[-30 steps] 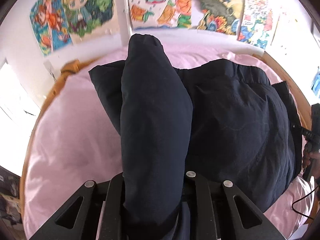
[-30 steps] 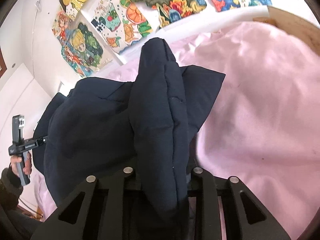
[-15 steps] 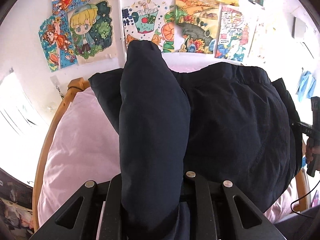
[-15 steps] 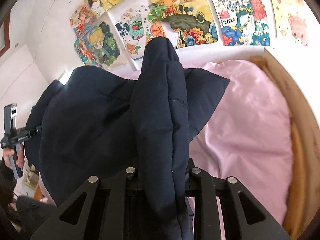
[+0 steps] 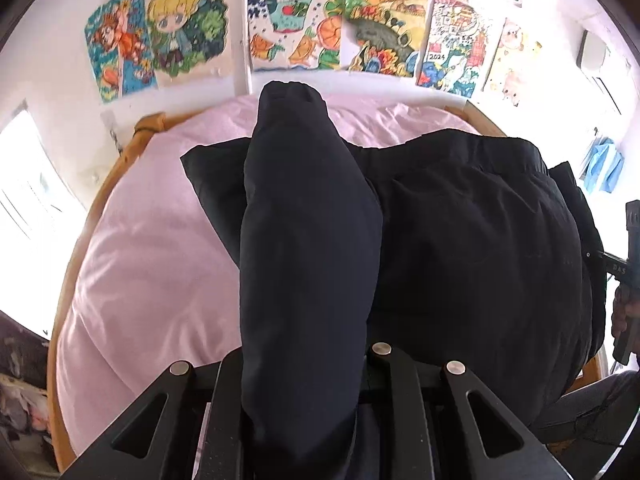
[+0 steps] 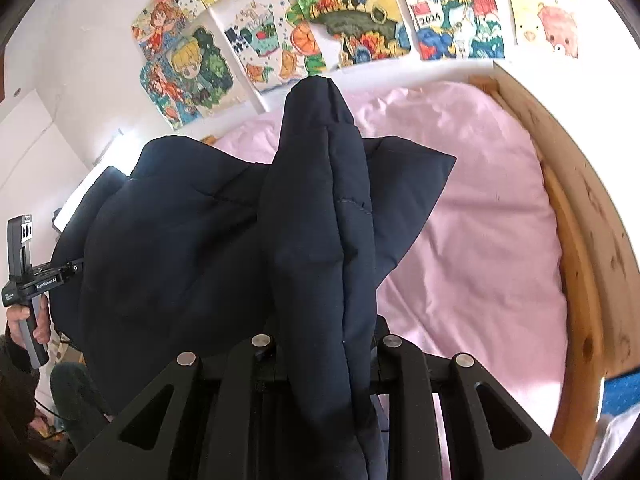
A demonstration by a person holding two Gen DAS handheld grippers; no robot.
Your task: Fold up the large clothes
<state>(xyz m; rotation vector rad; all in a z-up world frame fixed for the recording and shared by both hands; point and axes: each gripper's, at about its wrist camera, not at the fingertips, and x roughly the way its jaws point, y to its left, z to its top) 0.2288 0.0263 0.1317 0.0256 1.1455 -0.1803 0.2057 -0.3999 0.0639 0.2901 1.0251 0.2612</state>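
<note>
A large dark navy padded jacket (image 5: 460,248) hangs stretched between both grippers above the pink bed (image 5: 152,264). My left gripper (image 5: 304,364) is shut on one bunched edge of the jacket, which drapes over and hides the fingertips. My right gripper (image 6: 324,360) is shut on the opposite bunched edge of the jacket (image 6: 172,248). The right gripper's handle shows at the right edge of the left wrist view (image 5: 626,280). The left gripper's handle shows at the left of the right wrist view (image 6: 28,276).
The bed has a pink sheet (image 6: 480,216) and a wooden frame (image 6: 588,248). Colourful drawings (image 5: 360,36) cover the white wall behind it. A bright window (image 5: 24,184) is at the left.
Both grippers have tilted back down with the jacket still held: more of the pink bed shows under it now than half a second ago.
</note>
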